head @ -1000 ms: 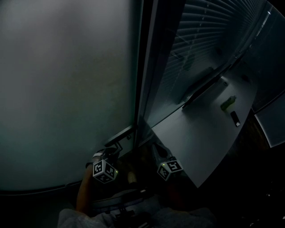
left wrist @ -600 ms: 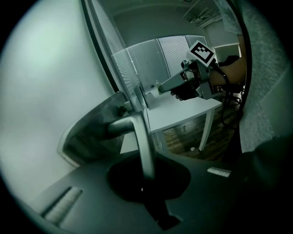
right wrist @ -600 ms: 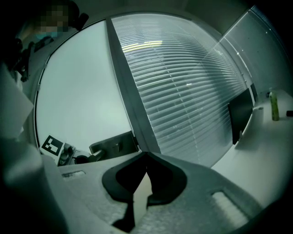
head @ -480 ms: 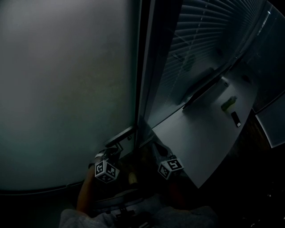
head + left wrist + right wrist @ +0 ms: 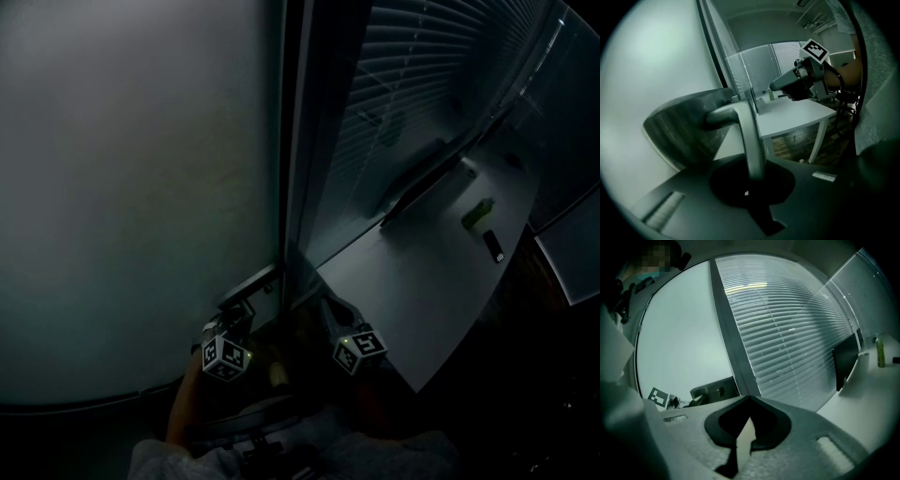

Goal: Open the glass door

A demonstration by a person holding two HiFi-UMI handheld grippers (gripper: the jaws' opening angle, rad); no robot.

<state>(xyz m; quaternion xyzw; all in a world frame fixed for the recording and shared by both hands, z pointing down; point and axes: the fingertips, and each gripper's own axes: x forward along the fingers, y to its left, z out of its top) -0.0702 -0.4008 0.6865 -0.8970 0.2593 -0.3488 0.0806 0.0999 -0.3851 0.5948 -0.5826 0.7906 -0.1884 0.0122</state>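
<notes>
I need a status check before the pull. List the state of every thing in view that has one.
Glass door, looks closed against its frame.
Door handle, lever clamped in the left tool.
Left tool, shut on the door handle.
Right tool, jaws together, nothing between them.
Blinds, lowered.

Office interior. Indicators: a frosted glass door (image 5: 141,187) in a dark frame; an adjoining glazed partition fitted with horizontal slat blinds (image 5: 422,75); a white bench (image 5: 422,281) on slim legs carrying a flat monitor (image 5: 417,192) and a small green bottle (image 5: 476,214); wood-pattern floor (image 5: 797,143) beneath the bench
</notes>
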